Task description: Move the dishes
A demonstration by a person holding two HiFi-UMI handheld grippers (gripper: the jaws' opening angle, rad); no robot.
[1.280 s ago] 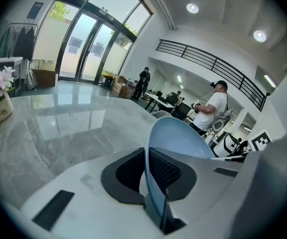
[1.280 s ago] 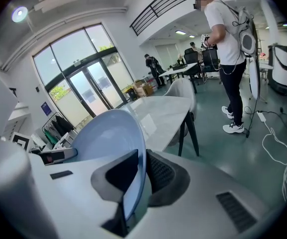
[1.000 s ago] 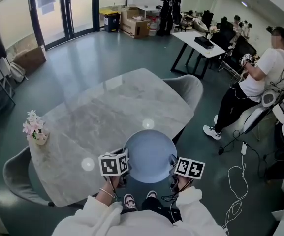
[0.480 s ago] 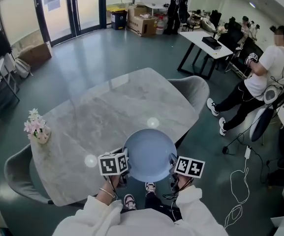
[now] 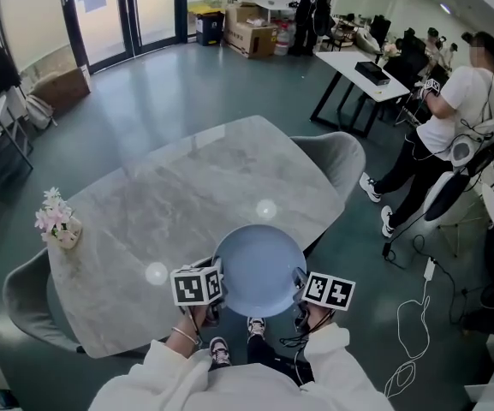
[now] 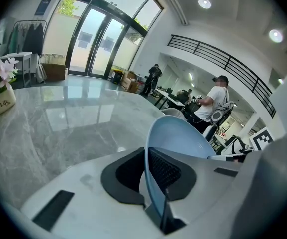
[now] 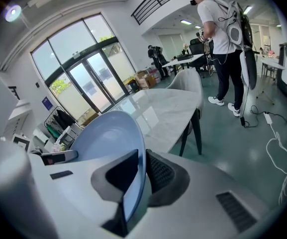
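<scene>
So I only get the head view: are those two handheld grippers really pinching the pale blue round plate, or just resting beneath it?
Observer: Pinching. The left gripper view shows the left gripper shut on the pale blue round plate, with one pad on each face of its rim.
Operator: And the other one?
Observer: The right gripper clamps the opposite rim the same way.
Operator: What actually touches the plate?
Observer: The black pads, which have a fine ribbed grid on their faces.
</scene>
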